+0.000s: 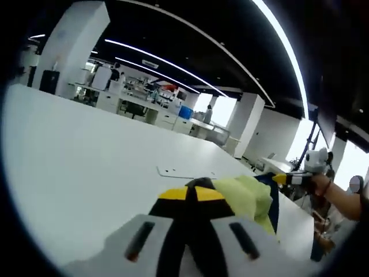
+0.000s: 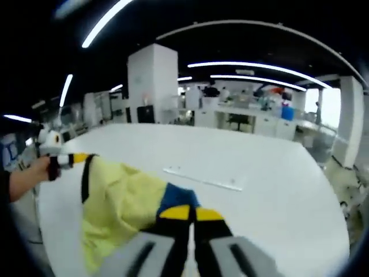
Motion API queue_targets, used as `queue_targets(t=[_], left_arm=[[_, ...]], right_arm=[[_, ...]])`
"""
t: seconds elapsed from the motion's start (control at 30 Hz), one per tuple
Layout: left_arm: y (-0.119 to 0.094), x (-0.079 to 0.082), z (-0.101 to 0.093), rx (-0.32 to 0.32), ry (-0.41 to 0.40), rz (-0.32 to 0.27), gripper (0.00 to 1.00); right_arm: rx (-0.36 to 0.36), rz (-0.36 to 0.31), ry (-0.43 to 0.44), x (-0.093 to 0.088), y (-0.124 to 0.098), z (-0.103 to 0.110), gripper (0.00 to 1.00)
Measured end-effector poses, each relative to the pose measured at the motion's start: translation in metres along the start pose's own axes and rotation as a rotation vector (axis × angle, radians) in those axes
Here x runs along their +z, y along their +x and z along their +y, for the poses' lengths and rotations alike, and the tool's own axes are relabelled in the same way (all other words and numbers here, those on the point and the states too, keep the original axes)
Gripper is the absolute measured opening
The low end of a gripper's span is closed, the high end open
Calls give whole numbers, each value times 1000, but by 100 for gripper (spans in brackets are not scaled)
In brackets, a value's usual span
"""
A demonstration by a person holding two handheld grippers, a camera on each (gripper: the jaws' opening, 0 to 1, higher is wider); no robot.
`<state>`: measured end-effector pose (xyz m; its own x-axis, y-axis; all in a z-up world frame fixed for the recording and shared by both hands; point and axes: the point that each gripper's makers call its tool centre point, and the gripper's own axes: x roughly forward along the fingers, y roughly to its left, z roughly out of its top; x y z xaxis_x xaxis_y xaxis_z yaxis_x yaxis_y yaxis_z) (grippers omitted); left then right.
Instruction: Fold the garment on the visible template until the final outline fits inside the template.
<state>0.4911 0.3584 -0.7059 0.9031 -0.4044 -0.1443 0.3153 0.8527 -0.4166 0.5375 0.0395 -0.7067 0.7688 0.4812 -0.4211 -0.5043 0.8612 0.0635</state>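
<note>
We hold a yellow garment (image 2: 118, 199) with dark blue parts lifted above the white worktop (image 2: 248, 167), near its edge. Our left gripper (image 1: 196, 193) has its jaws closed on one end of the cloth. Our right gripper (image 2: 191, 214) is also clamped on the cloth. A thin pale template outline (image 2: 203, 178) lies on the worktop beyond the garment.

A large white table (image 1: 86, 156) spreads across an open hall with a dark ceiling crossed by long curved light strips (image 2: 253, 68). White square pillars (image 2: 151, 83) rise behind it, with white desks and cabinets (image 1: 144, 107) beyond, and bright windows (image 1: 222, 109) at the far end
</note>
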Motion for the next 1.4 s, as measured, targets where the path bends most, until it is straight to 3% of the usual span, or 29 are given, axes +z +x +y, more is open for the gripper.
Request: queue_targets(t=[0.2,0.27,0.37,0.53,0.57,0.8,0.9,1.03,1.07,1.1,1.17,1.23,1.27,1.4], left_arm=[[26,-15,18,27,-17,21,0],[32,-29,26,46,-48,69,0],[34,-51,32,52,-41,140,0],[35,-67,34,45,-66,194,0],[35,-70,35,45,-71,205,0],[28,-100,38,68,-100,341,0],[24,-105,36,67,-132,366,0],[13,-116,34,91,-89,431,0],[9,-119,40,119,-58,458,0],[8,-120,41,118,-42,467,0],[12,-117,34,75,-58,439,0],[12,-119,35,64,30,473,0],[14,-116,37,70,59,459,0],[15,-115,39,74,47,464,2]], right_arm=[[-45,6,49,-11,29,-20,0],[-52,37,107,-21,36,-28,0],[-47,88,116,-40,43,-28,0],[-53,158,124,-67,44,-28,0],[-51,197,149,-77,45,-28,0],[-65,280,192,-105,45,-29,0],[-62,320,210,-116,42,-27,0],[-56,353,189,-126,38,-23,0],[-117,432,131,-139,31,-35,0],[-116,419,108,-139,32,-38,0],[-77,373,227,-134,34,-34,0],[-73,370,175,-133,35,-38,0],[-72,375,171,-133,35,-39,0],[-46,384,168,-133,34,-31,0]])
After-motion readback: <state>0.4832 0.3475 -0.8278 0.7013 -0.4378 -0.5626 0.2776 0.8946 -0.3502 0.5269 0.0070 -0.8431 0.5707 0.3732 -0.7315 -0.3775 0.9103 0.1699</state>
